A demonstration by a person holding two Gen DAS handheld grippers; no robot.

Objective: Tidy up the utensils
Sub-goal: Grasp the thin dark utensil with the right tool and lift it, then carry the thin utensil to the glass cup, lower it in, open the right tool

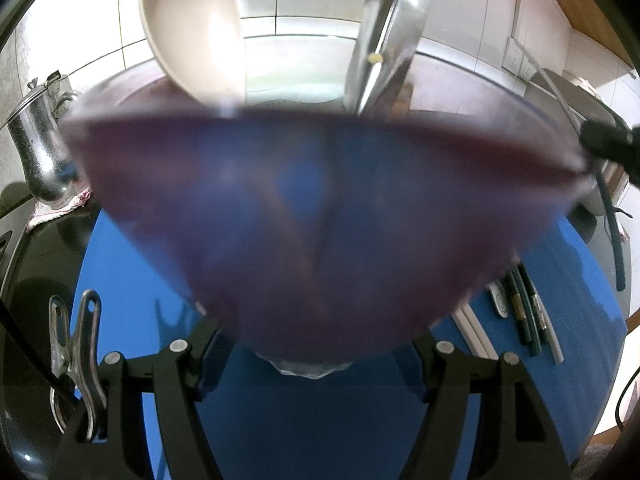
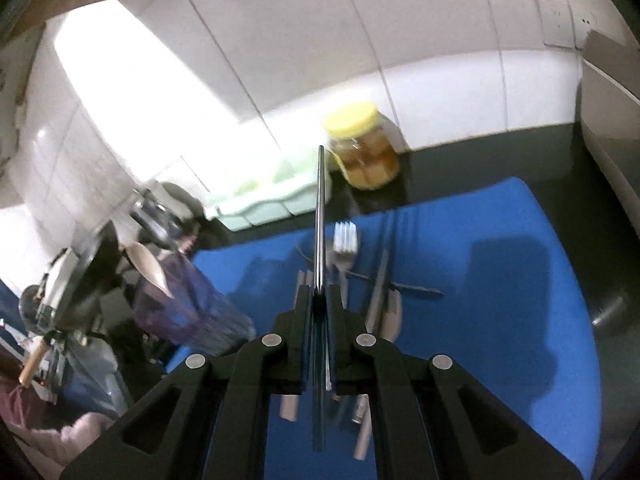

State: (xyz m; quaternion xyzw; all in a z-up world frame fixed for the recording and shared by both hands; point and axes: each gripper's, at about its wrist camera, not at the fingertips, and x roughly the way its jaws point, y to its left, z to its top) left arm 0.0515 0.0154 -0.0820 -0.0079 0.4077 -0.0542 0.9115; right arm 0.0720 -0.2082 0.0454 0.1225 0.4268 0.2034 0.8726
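A translucent purple cup (image 1: pixel 320 220) fills the left wrist view, and my left gripper (image 1: pixel 316 344) is shut on its base. A white spoon (image 1: pixel 192 28) and a shiny metal utensil (image 1: pixel 388 32) stand in the cup. My right gripper (image 2: pixel 320 300) is shut on a dark chopstick (image 2: pixel 320 208) that points forward above the blue mat (image 2: pixel 500 260). The right wrist view shows the cup (image 2: pixel 188 304) to the left, blurred. A fork (image 2: pixel 346 248), a white spoon (image 2: pixel 394 316) and more chopsticks (image 1: pixel 524 312) lie on the mat.
A yellow-lidded jar (image 2: pixel 364 148) and a pale green tray (image 2: pixel 272 196) stand behind the mat by the tiled wall. A metal kettle (image 1: pixel 36 148) is at the left, and a metal clip (image 1: pixel 76 344) sits beside my left gripper. The counter is dark.
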